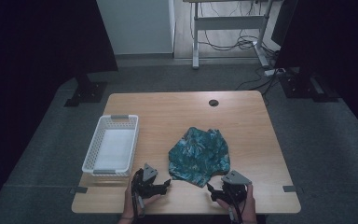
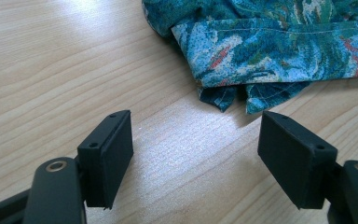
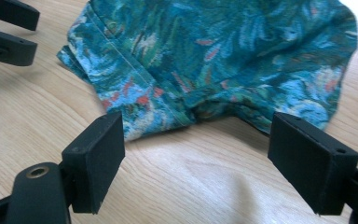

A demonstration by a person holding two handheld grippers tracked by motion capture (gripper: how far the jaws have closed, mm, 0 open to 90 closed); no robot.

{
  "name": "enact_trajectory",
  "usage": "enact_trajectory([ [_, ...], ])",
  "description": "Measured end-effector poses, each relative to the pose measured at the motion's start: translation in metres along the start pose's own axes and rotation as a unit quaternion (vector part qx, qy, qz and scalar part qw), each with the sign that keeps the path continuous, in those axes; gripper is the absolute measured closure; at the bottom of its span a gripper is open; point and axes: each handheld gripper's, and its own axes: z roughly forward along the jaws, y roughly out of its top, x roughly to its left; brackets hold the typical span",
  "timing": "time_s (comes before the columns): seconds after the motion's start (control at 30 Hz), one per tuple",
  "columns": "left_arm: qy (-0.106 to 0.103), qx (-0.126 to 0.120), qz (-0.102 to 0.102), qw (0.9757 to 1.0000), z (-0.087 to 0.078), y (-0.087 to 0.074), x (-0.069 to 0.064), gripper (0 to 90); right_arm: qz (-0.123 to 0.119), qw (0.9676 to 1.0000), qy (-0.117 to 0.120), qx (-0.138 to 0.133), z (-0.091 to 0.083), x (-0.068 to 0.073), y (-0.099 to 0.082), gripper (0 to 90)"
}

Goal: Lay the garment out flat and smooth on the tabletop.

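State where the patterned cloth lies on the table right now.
In the high view the patterned cloth lies crumpled near the table's front edge, right of the white basket, just beyond both grippers.

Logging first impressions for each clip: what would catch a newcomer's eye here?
A crumpled teal floral-print garment lies at the middle of the wooden table. An empty white basket stands to its left. The left gripper and right gripper, both open, flank its near edge.

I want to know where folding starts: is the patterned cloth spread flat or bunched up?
Bunched up. The cloth lies in a rumpled heap on the table, with creases and overlapping hemmed edges near both open grippers.
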Motion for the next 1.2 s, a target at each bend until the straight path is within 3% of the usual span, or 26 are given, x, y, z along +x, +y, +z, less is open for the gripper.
enact_trajectory([
  [0.5, 0.0, 0.003, -0.002, 1.0, 0.0, 0.0, 0.0, 26.5, -0.004, 0.9994, 0.033, 0.008, 0.017, 0.014, 0.006, 18.8],
  [1.2, -0.001, 0.007, -0.003, 1.0, 0.0, 0.0, 0.0, 26.6, -0.02, 0.9985, 0.045, 0.024, 0.037, 0.02, 0.012, 18.9],
])
